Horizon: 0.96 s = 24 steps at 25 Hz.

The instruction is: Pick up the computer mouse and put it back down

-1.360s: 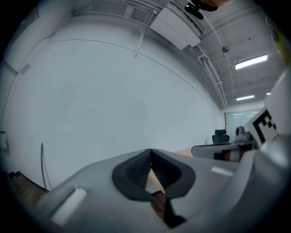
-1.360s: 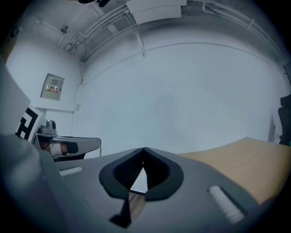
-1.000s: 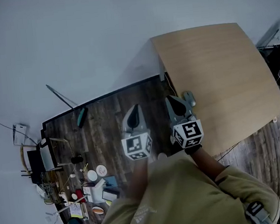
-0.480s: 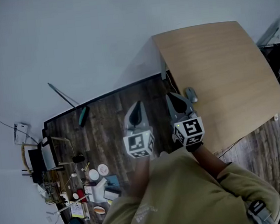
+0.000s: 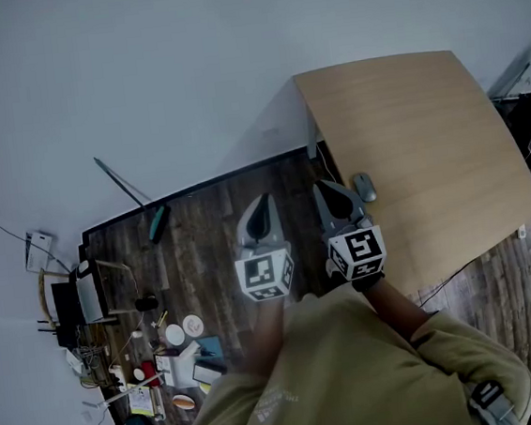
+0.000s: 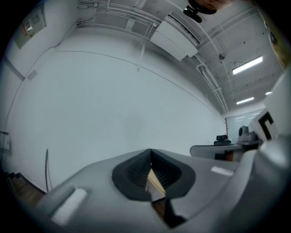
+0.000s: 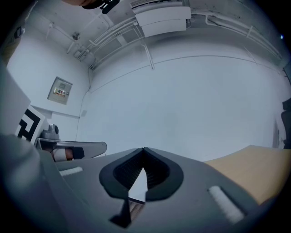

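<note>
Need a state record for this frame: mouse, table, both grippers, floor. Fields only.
mouse: grey mouse, lying on the table near its left edge, not held
table: light wood top, nothing else seen on it
right gripper: shut, nothing between the jaws, just left of the mouse in the head view
left gripper: shut, nothing between the jaws, over the floor
floor: dark wood planks, small clutter at lower left

Grey computer mouse (image 5: pixel 364 186), flat on wooden tabletop (image 5: pixel 427 133)
</note>
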Tool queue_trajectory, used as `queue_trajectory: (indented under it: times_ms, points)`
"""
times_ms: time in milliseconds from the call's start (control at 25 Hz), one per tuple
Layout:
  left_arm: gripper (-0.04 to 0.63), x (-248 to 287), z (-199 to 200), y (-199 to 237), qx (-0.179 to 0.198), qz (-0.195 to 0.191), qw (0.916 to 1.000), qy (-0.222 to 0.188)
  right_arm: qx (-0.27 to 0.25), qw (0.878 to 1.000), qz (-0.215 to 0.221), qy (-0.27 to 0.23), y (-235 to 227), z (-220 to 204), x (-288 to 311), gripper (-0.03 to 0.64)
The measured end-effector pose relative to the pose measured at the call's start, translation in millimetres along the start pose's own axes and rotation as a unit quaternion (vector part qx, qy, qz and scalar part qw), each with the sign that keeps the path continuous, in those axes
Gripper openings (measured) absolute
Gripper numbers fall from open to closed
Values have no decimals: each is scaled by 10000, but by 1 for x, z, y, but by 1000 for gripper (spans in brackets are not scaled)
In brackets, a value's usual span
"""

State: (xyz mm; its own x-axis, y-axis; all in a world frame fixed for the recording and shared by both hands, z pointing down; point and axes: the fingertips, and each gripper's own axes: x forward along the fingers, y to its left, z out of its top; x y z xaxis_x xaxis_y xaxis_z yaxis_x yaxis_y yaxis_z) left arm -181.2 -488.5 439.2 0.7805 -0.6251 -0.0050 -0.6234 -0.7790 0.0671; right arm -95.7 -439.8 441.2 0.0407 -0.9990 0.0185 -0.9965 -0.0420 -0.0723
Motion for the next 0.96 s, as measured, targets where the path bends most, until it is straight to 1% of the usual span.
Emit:
queue_trajectory:
  times_ms: [200, 560, 960]
  points:
    - [2, 0, -1, 4, -10, 21, 10000, -31, -128, 9999, -25, 108, 2, -5, 2, 6]
    - [2, 0, -4, 1, -50, 2, 10000, 1, -181, 9997, -73, 141, -1, -6, 0, 6]
    - [2, 1, -23, -4, -114, -95, 9997, 200, -217, 9994, -187, 195, -7, -15, -4, 6]
